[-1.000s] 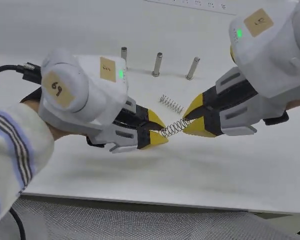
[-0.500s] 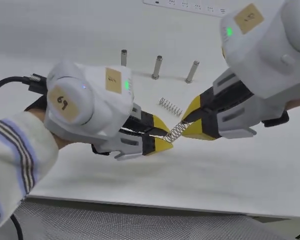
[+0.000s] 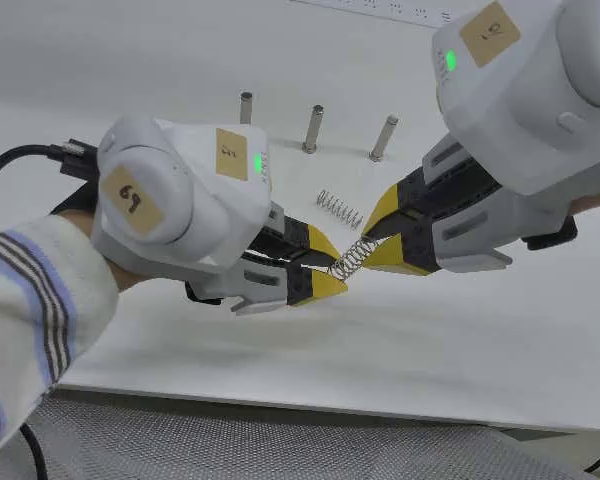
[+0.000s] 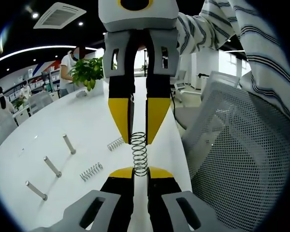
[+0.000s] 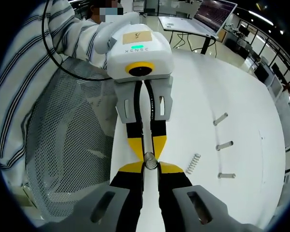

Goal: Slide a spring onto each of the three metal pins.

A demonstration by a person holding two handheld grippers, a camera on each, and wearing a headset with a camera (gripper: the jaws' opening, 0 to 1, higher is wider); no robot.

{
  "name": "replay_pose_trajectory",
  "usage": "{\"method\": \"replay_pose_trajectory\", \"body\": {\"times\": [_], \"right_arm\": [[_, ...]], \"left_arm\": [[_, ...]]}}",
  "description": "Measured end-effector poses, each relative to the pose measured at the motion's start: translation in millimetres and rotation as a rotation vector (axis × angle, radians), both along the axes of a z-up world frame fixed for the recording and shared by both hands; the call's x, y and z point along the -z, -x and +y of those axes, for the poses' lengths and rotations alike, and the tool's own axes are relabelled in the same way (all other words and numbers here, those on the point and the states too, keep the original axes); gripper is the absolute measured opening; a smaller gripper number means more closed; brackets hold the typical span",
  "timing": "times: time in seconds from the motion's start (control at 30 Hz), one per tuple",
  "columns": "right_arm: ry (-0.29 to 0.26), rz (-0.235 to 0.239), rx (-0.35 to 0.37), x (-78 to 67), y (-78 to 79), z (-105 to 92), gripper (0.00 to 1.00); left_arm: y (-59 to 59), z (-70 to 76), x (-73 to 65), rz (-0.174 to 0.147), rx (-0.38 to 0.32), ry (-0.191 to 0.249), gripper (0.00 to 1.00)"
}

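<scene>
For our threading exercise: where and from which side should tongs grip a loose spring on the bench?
Likely from above, across the coils near one end of the loose spring: it lies flat on its side, leaving the other end open.

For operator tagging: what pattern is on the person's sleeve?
The sleeve is cream with dark and pale blue stripes; best in the head view.

Open-plan office: white worktable (image 3: 430, 340), mesh chair (image 4: 232, 145), potted plant (image 4: 87, 72), ceiling vent (image 4: 58, 14), open laptop (image 5: 215, 12).

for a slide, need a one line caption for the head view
One spring gripped between the left claw and right claw over a bench, three bare pins and a spare spring behind
</scene>
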State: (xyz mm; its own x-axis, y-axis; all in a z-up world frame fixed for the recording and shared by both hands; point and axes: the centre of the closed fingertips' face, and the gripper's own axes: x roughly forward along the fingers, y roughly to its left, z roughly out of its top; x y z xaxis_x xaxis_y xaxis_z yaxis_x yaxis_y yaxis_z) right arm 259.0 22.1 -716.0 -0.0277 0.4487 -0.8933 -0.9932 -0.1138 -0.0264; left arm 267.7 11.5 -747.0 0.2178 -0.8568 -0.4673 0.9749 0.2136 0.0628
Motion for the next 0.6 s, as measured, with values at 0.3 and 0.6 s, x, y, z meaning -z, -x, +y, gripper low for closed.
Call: {"method": "replay_pose_trajectory", "body": {"times": [0.3,0.6], "right_arm": [[-0.023,0.001,-0.042,-0.7,2.3,6.5,0.08],[-0.012,-0.002,-0.051,5.3,2.1,10.5,0.09]], "left_arm": [[-1.6,1.7,-4.8,-0.024,-0.005,-0.001,0.02],[-1.6,-0.8,-12.2,-0.027,-0.007,0.02,0.02]]}}
